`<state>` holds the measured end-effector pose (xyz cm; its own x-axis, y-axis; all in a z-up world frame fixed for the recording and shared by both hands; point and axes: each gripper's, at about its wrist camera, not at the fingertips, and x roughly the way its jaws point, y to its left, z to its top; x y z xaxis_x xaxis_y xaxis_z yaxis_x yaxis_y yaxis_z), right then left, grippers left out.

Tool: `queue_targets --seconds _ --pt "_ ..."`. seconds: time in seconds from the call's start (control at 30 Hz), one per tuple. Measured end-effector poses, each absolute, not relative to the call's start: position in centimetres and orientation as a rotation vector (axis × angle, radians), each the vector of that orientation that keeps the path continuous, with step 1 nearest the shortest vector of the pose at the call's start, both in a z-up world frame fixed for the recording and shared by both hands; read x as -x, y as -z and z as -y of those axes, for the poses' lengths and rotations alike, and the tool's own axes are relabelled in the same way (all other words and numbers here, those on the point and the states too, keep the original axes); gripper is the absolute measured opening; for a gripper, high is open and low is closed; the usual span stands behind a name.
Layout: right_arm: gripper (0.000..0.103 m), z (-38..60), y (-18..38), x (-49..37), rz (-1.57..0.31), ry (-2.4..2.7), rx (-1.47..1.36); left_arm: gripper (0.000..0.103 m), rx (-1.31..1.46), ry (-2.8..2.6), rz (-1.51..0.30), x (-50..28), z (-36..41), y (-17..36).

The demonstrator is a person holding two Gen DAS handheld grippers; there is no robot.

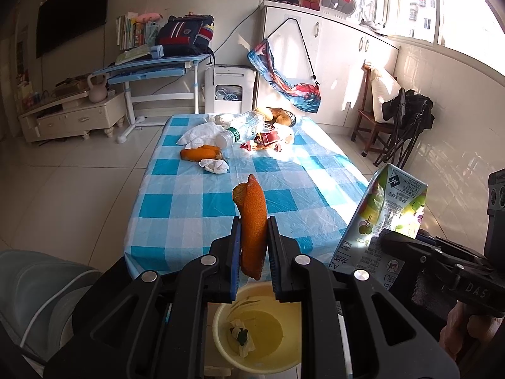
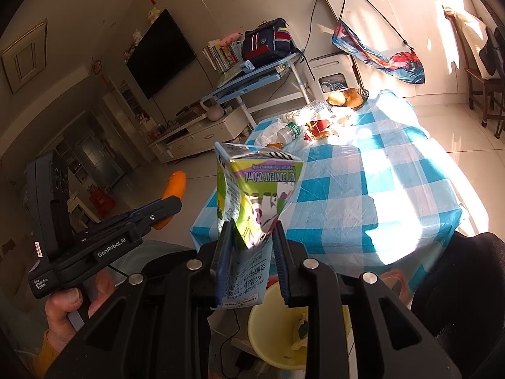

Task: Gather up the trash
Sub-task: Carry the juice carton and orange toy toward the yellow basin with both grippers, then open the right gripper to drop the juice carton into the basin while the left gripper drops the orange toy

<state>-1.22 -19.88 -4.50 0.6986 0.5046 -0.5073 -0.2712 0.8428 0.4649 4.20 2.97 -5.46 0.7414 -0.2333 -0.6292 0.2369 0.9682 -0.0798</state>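
My left gripper (image 1: 254,230) is shut on an orange peel (image 1: 251,218) and holds it above a yellow bin (image 1: 285,361) that has scraps inside. My right gripper (image 2: 252,237) is shut on a crumpled milk carton (image 2: 255,189), held upside down above the same bin (image 2: 262,341). The carton also shows at the right of the left wrist view (image 1: 388,211). On the blue checked table (image 1: 195,195) lie another orange peel (image 1: 200,153), crumpled tissues (image 1: 216,166), a plastic bottle (image 1: 241,131) and red wrappers (image 1: 262,142).
A basket of bread (image 1: 279,115) stands at the table's far end. A grey chair (image 1: 34,293) is at the lower left. A blue desk (image 1: 151,66), a TV cabinet (image 1: 72,117) and a wooden chair (image 1: 375,117) stand around the room.
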Motion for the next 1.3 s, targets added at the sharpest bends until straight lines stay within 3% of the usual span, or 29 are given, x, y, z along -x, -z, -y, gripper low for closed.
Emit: queue_targets --seconds 1.03,1.3 --pt "0.027 18.1 8.2 2.0 -0.790 -0.428 -0.276 0.016 -0.011 0.275 -0.673 0.0 -3.2 5.9" --pt "0.034 18.5 7.5 2.5 -0.760 -0.415 -0.290 0.016 -0.021 0.281 -0.678 0.6 -3.0 6.0"
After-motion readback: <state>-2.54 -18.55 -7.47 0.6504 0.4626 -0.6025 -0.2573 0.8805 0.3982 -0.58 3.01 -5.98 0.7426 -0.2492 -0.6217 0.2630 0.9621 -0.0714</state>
